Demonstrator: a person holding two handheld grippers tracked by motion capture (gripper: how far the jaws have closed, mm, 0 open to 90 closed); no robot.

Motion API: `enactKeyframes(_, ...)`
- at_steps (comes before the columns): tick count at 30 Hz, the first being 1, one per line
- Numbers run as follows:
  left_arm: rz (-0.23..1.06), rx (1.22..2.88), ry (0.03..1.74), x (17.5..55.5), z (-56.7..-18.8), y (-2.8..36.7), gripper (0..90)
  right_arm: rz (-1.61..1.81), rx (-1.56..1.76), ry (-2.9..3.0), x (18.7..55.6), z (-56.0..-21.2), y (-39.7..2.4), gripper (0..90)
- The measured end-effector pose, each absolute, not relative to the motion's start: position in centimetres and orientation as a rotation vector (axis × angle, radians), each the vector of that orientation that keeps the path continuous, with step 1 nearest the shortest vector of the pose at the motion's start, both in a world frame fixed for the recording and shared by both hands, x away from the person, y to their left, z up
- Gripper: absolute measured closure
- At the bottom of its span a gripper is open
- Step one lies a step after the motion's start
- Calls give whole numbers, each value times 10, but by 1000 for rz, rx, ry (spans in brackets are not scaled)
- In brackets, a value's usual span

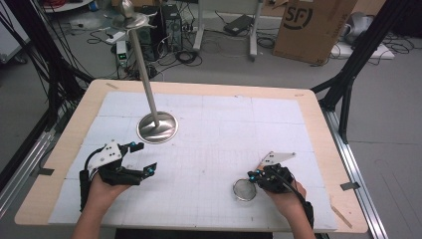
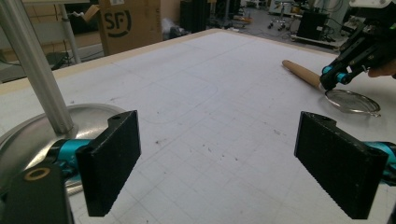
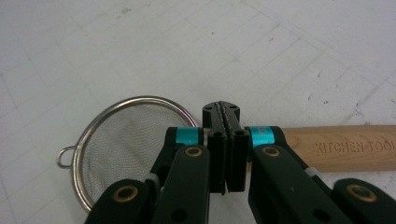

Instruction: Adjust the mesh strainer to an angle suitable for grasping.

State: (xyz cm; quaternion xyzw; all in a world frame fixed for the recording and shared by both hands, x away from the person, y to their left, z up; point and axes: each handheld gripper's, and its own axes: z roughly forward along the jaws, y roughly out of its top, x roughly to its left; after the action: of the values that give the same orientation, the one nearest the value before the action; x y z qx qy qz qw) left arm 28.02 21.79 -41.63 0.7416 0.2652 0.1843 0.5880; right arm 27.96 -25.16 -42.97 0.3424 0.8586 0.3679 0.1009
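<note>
Right now we have the right tongs (image 3: 224, 154) pressed together at the neck of a small mesh strainer (image 3: 123, 149), just where the steel rim meets the wooden handle (image 3: 336, 147). In the right gripper view the pads sit flush against each other, so the thin neck wire under them is hidden; we judge it pinched, but cannot see it directly. The strainer lies flat on the white gridded bench (image 1: 214, 149), near the front right, basket to the left of the right tongs in the high view (image 1: 255, 175). Printed lettering on the handle is cut off at the frame edge.

Left tongs (image 2: 224, 154) are spread wide with nothing between the pads, hovering low over the front left of the bench. In the high view they sit near the steel stand base (image 1: 157, 127).

Farther back, the stand's pole (image 1: 144, 64) leans up to a hook-like top (image 1: 130, 20), which is too blurred to read properly.

Progress, as we judge it: grip taken, strainer not yet lifted. If the stand is the target, carrying and hanging it by the small rim loop (image 3: 65, 156) is all left to do. Beyond the bench, a cardboard box (image 1: 311, 25) and floor cables.
</note>
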Motion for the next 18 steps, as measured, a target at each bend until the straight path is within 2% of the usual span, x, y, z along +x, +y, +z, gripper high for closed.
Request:
enactKeyframes(7,431,1724,620,280,-416,219,151,1094,1048,2423,283,-418,-267,892)
enactKeyframes(18,431,1723,621,281,-416,219,151,976,1233,2305,303,-426,-305,892)
